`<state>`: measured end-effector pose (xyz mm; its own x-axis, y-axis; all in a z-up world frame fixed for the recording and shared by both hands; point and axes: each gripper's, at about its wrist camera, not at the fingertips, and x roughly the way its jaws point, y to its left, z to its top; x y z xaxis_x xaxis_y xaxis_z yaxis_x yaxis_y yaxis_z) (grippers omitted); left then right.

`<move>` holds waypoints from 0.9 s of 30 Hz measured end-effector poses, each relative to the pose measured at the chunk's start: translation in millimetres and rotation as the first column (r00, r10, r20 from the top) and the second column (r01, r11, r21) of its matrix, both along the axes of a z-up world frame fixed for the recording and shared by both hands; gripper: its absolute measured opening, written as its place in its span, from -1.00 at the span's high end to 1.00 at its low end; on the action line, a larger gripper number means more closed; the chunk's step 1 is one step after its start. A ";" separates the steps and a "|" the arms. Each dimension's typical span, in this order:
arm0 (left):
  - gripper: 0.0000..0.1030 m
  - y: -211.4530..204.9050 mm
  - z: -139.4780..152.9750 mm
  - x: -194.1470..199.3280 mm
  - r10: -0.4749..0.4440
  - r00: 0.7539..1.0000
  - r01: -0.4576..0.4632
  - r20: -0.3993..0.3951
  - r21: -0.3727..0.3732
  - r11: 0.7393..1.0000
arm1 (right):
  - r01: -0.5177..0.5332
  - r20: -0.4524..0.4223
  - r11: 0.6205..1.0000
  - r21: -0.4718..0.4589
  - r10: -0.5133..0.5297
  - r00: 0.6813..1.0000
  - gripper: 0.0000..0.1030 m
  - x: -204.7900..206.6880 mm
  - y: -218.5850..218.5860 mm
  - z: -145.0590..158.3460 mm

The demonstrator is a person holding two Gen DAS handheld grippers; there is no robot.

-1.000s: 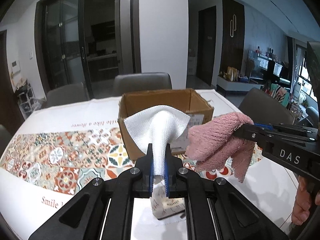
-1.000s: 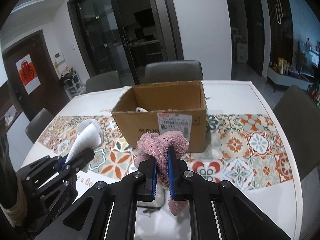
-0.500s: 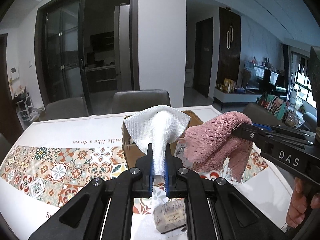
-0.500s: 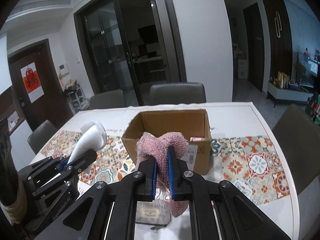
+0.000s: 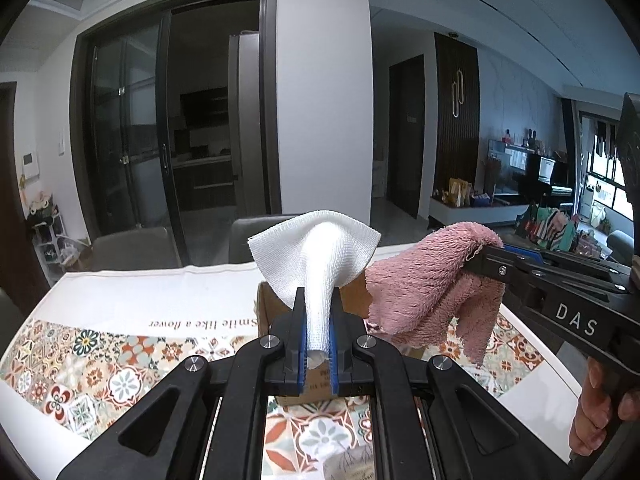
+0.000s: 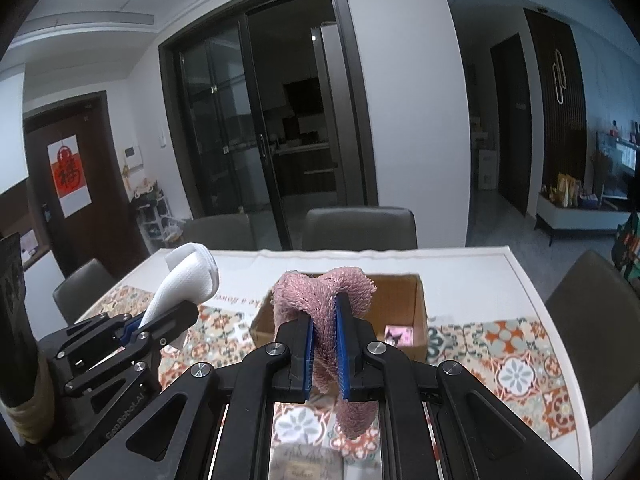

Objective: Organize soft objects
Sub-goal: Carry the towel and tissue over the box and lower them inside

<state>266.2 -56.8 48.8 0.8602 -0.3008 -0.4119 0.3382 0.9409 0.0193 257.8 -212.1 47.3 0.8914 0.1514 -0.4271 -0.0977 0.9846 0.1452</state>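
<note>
— Cloths are both riding high: my left gripper [image 5: 318,330] is pinching the white cloth [image 5: 316,268] at frame centre, my right gripper [image 6: 324,346] is clamping the pink towel [image 6: 324,292].

— Which step?

— I'm carrying them to the box [image 6: 418,312], centre frame. Next I'm lowering, then releasing inside.

— Changed?

— Both are sitting higher than a second ago; the box is looking lower.
</note>
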 end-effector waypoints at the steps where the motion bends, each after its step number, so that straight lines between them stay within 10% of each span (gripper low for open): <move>1: 0.81 0.0 0.2 2.7 0.000 1.000 0.000 0.001 0.000 1.000 | -0.001 0.005 1.000 0.000 0.001 1.000 0.79 2.7 -0.4 1.8; 27: 0.81 -24.1 -26.3 99.3 -0.003 0.995 0.006 -0.097 0.038 0.999 | 0.025 -0.042 1.000 -0.012 -0.026 0.999 0.79 86.5 -1.1 -10.5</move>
<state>365.5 -80.9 22.5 0.8142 -0.2867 -0.5048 0.3444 0.9385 0.0225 344.3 -213.3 36.8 0.8763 0.1238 -0.4656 -0.0667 0.9883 0.1373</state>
